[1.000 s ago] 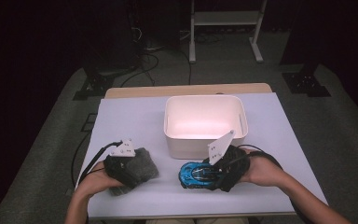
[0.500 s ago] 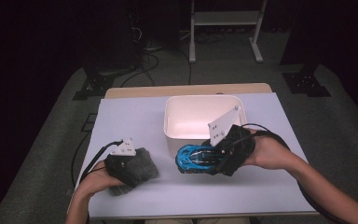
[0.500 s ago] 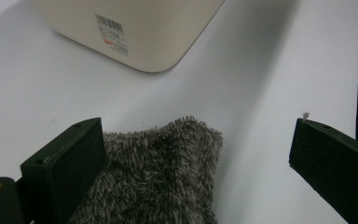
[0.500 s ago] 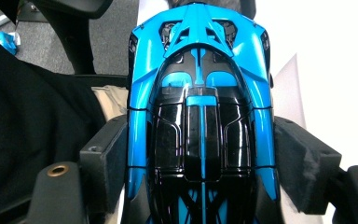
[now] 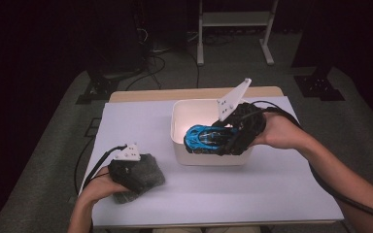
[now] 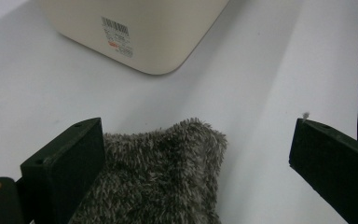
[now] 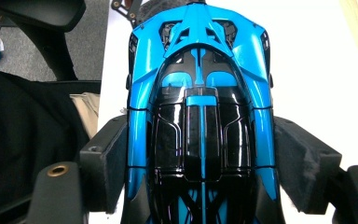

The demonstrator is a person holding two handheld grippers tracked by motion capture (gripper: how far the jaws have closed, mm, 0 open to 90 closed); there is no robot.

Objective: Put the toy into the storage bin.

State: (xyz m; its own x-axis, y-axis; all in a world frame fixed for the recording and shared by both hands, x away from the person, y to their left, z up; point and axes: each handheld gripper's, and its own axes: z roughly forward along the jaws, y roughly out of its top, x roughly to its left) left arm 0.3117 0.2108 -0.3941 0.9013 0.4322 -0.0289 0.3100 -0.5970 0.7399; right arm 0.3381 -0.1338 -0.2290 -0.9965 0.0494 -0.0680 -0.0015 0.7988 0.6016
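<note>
Sitting lengthwise between the right gripper's (image 5: 223, 141) pads, the blue and black toy car (image 5: 206, 137) is clamped by its flanks above the front wall of the white bin (image 5: 179, 124). Its rear end is cut off in the right gripper view. Nearer the person, the left gripper (image 6: 196, 158) rests with jaws spread, released, over a grey furry cloth (image 6: 168, 177) on the table (image 5: 272, 194).

High view overhead, facing forward-down; 2 gripper views close; share table (image 5: 272, 194).
</note>
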